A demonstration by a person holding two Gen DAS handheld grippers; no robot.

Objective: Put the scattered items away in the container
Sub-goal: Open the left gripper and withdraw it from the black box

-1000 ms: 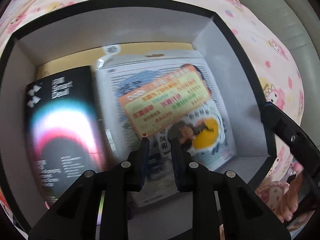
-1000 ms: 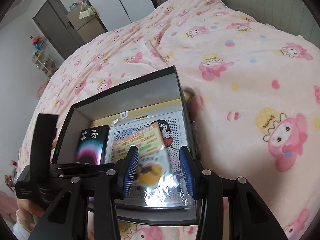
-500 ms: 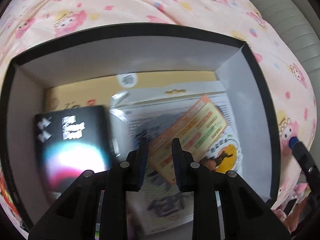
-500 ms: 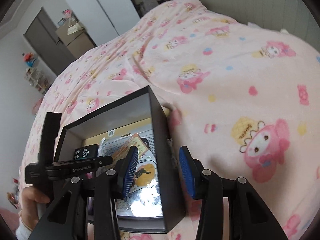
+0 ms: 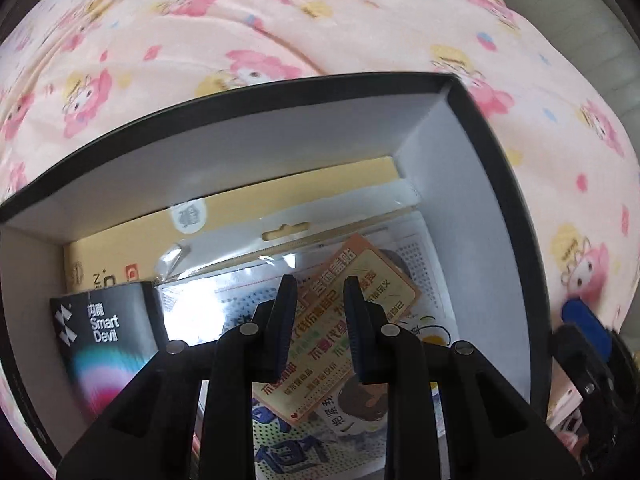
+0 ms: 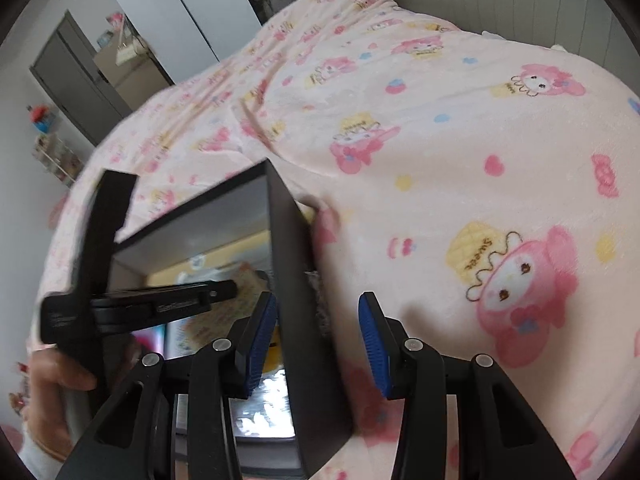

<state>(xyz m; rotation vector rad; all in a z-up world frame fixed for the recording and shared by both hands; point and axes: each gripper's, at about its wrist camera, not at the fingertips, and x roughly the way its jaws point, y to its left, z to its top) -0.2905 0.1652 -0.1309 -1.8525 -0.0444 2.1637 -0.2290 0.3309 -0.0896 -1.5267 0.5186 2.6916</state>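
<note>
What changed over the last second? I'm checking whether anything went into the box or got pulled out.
Nothing went in or came out. The right gripper slid off the box's contents to straddle the black box's side wall, empty. The left gripper stayed empty over the orange card. The Smart Devil box and clear packet stayed put.

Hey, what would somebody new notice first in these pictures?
Probably the pink cartoon-print blanket filling the background, with the black box sitting on it. Inside, an orange card lies on a clear packet, beside a black Smart Devil package; the left gripper hovers above it, open.
</note>
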